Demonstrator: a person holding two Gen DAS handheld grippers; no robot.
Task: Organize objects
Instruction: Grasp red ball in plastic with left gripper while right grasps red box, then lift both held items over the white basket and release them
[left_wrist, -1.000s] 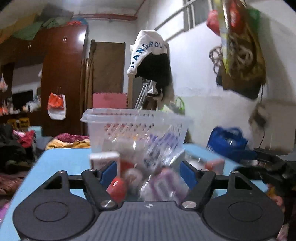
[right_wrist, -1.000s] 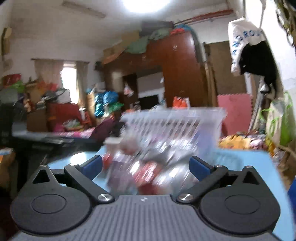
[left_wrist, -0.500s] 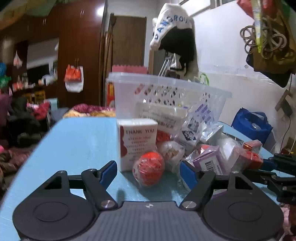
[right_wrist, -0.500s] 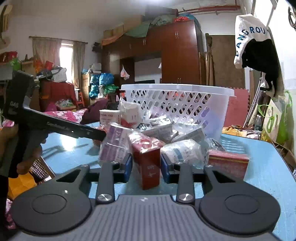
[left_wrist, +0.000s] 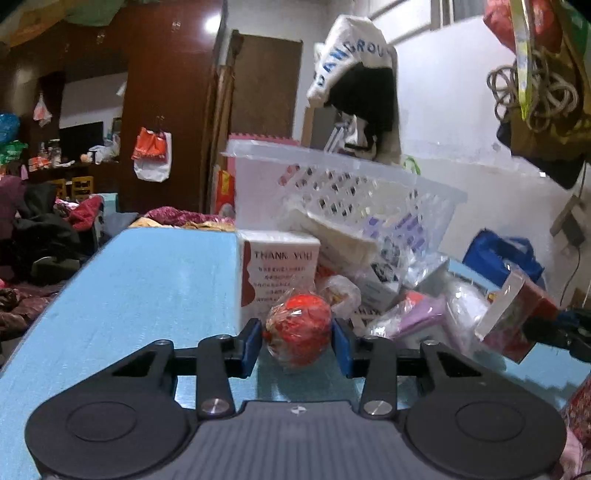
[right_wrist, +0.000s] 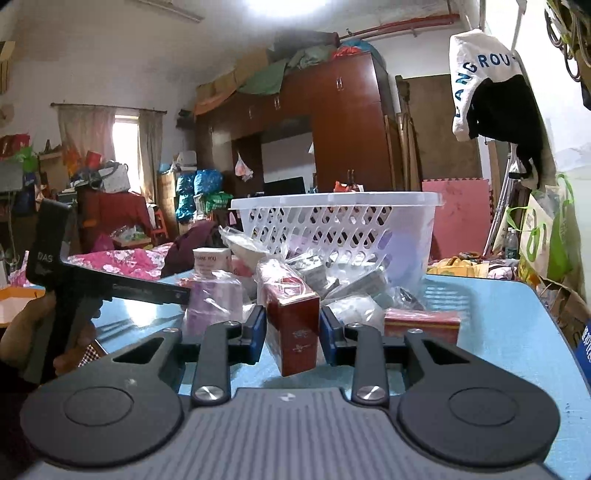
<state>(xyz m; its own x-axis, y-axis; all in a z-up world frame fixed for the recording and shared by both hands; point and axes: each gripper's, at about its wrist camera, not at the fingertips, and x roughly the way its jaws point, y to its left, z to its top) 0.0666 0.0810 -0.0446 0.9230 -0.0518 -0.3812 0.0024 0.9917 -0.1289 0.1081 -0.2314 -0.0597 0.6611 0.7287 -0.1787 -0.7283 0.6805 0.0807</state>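
two sets of fingers (left_wrist: 297, 341) (right_wrist: 293, 330), left closing around wrapped red ball (left_wrist: 298, 328), right clamped on red box (right_wrist: 293, 325), before white basket (right_wrist: 336, 201), contents unclear

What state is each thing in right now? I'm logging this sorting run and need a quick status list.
left gripper: jaws closing, pads against the red wrapped ball
right gripper: shut on the dark red box
white basket: upright on the blue table, goods piled against its front
THANK YOU box: standing upright
flat red box: lying flat, not held
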